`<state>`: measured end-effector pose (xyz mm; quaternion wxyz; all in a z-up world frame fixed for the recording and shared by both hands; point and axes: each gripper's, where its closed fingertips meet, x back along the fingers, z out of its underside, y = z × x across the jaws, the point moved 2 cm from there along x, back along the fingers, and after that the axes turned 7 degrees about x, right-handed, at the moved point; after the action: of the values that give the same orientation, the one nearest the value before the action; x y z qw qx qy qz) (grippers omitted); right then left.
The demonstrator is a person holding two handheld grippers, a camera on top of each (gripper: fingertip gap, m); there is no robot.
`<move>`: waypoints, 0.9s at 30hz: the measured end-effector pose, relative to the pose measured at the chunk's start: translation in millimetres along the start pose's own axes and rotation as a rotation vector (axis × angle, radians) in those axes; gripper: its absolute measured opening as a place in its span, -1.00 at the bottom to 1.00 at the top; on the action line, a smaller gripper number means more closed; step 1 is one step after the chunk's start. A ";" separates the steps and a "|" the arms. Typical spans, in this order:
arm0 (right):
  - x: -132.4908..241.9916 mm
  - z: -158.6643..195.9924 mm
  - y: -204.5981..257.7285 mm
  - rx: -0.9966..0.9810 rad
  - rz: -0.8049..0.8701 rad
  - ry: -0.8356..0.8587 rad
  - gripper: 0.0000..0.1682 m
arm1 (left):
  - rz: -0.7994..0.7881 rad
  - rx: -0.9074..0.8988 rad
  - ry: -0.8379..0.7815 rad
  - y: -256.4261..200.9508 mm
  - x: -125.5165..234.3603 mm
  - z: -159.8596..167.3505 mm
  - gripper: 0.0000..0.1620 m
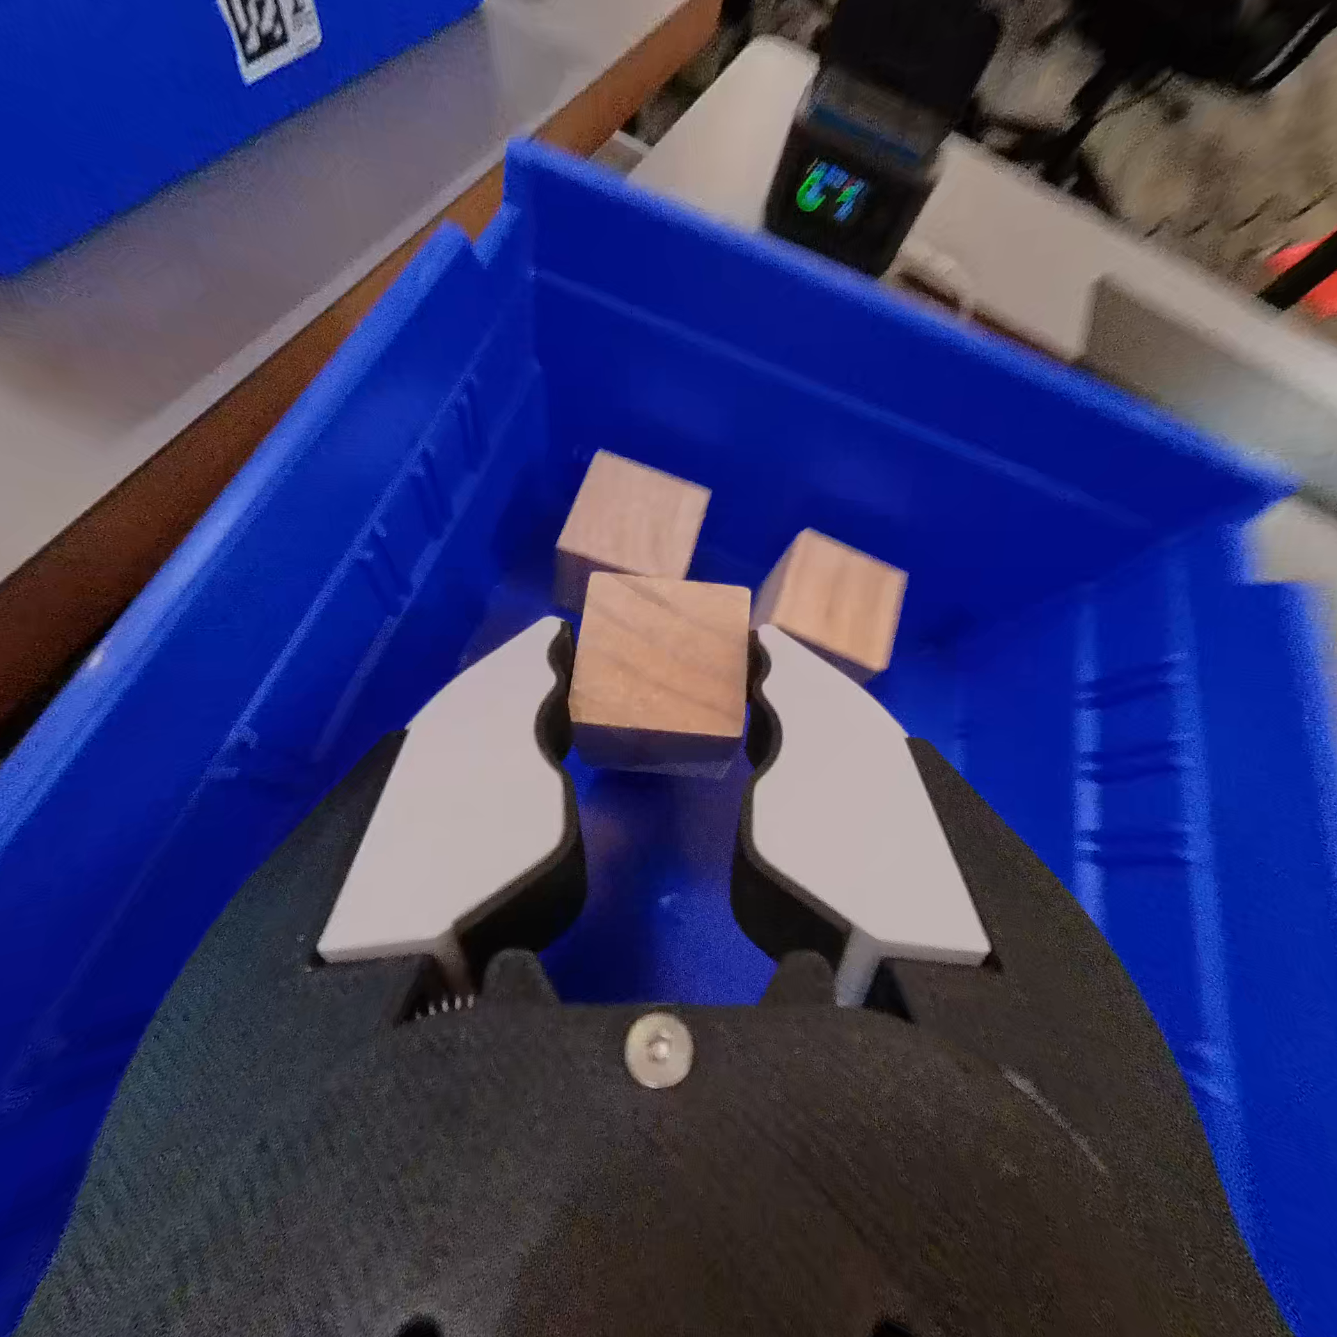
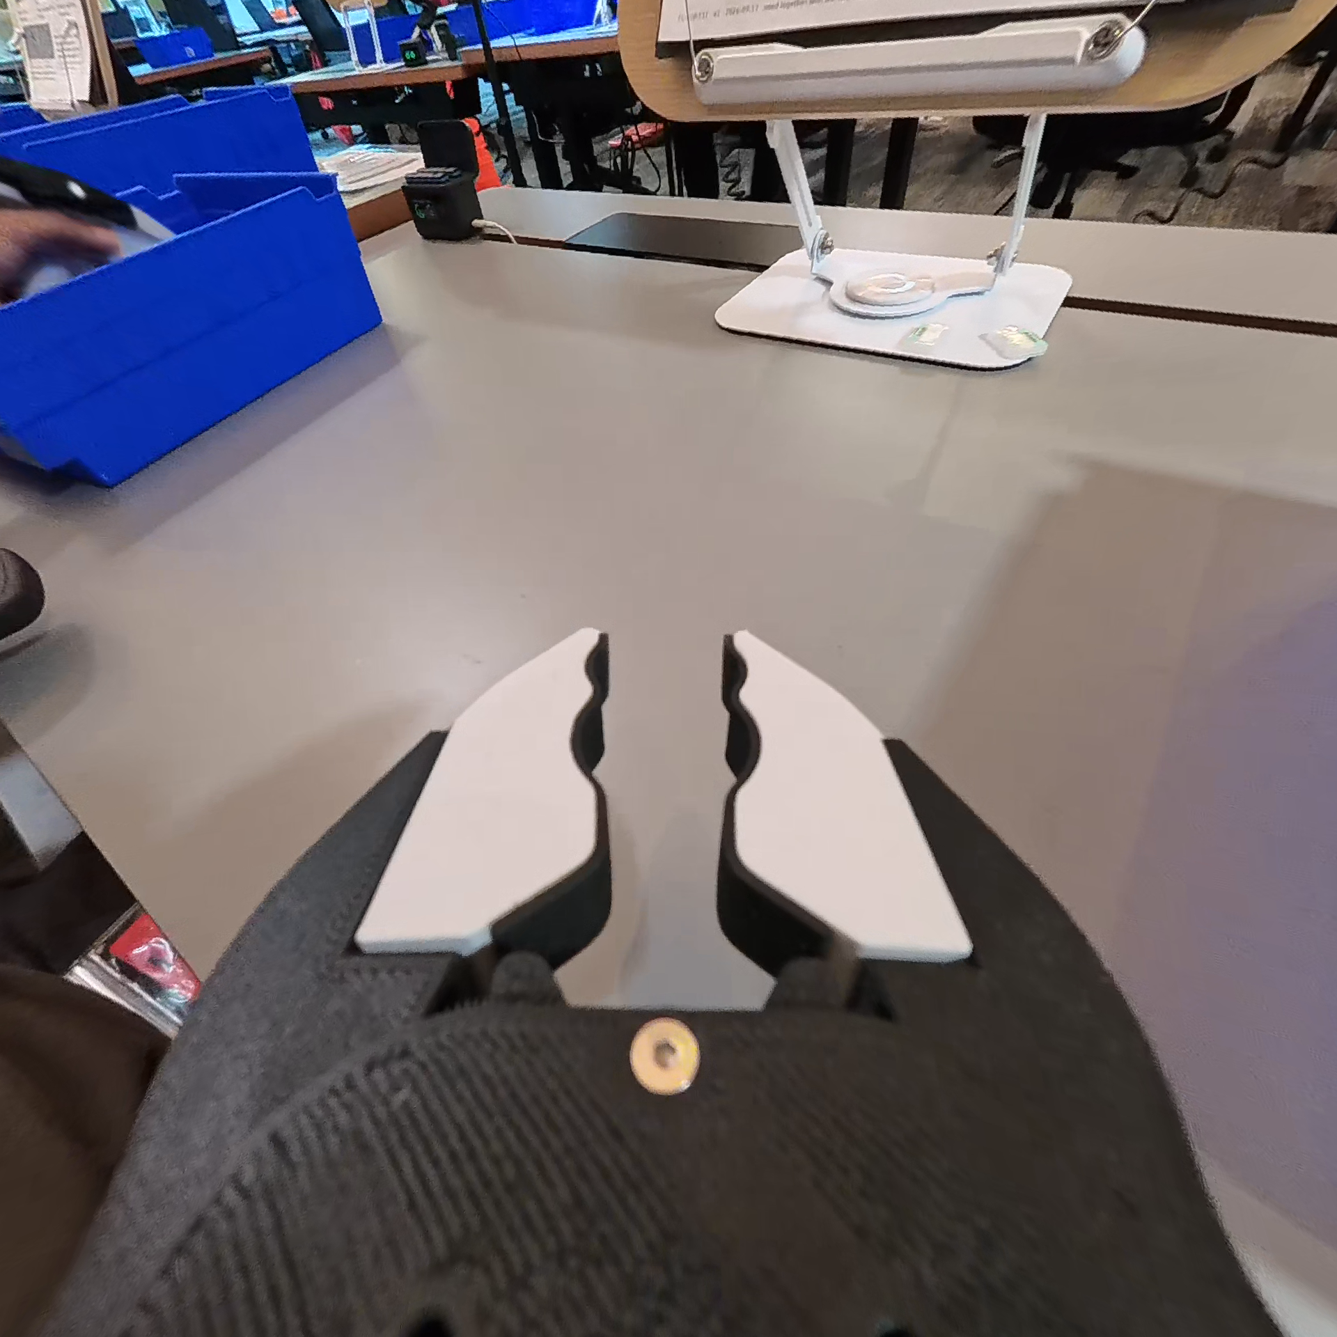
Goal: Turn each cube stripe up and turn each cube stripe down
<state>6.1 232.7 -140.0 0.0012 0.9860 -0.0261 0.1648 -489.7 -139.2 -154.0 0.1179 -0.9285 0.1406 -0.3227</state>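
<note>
Left wrist view shows our left tongs (image 1: 660,637) clamped on a wooden cube (image 1: 660,665) inside the blue bin (image 1: 832,376), two more cubes (image 1: 832,600) just behind, while our right tongs (image 2: 664,640) hang parted over the bare grey surface (image 2: 651,470).

A grey table (image 2: 651,470) carries a white stand (image 2: 897,311), with further desks (image 2: 405,72) and speckled floor (image 2: 1194,188) behind.
</note>
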 end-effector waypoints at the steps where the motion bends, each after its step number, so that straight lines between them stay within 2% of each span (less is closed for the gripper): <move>1: -0.8 0.0 0.2 -0.001 -0.002 0.001 -0.64 | 0.057 0.033 -0.026 -9.0 8.5 -8.2 -0.43; 4: -1.6 -1.6 0.1 0.001 -0.006 -0.004 -0.64 | 0.284 0.110 -0.148 -49.0 46.6 -39.7 -0.44; 7: -1.7 -5.1 1.3 -0.016 -0.021 -0.019 -0.64 | 0.649 0.139 -0.293 -109.2 105.8 -66.9 -0.45; 9: -0.3 -11.8 4.3 -0.075 -0.048 -0.041 -0.64 | 0.945 0.172 -0.329 -152.7 152.1 -73.0 -0.45; 12: 8.3 -39.2 19.0 -0.291 -0.160 -0.159 -0.49 | 1.345 0.260 -0.291 -211.7 210.7 -61.6 -0.46; 15: 16.1 -60.0 43.9 -0.482 -0.324 -0.319 -0.37 | 1.638 0.316 -0.166 -267.0 247.7 -25.8 -0.46; 17: 16.0 -65.0 56.9 -0.551 -0.410 -0.362 -0.30 | 1.754 0.338 -0.043 -304.4 261.1 12.4 -0.46; 19: 15.7 -70.1 66.1 -0.565 -0.470 -0.385 -0.23 | 1.802 0.280 0.076 -340.8 271.2 63.6 -0.45; 22: 19.7 -79.1 78.2 -0.487 -0.494 -0.418 -0.16 | 1.803 0.137 0.097 -376.6 289.7 137.6 -0.45; 24: 24.2 -85.2 84.8 -0.391 -0.466 -0.444 -0.12 | 1.843 0.143 0.142 -388.2 305.5 168.6 -0.46; 27: 31.9 -94.9 80.7 -0.328 -0.373 -0.532 -0.15 | 1.906 0.187 0.218 -395.2 322.5 192.0 -0.45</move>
<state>1.3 151.5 -40.4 0.1825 0.9689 0.1285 -0.1068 -52.6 145.3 4.3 0.3902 -0.3759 0.8197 -0.1859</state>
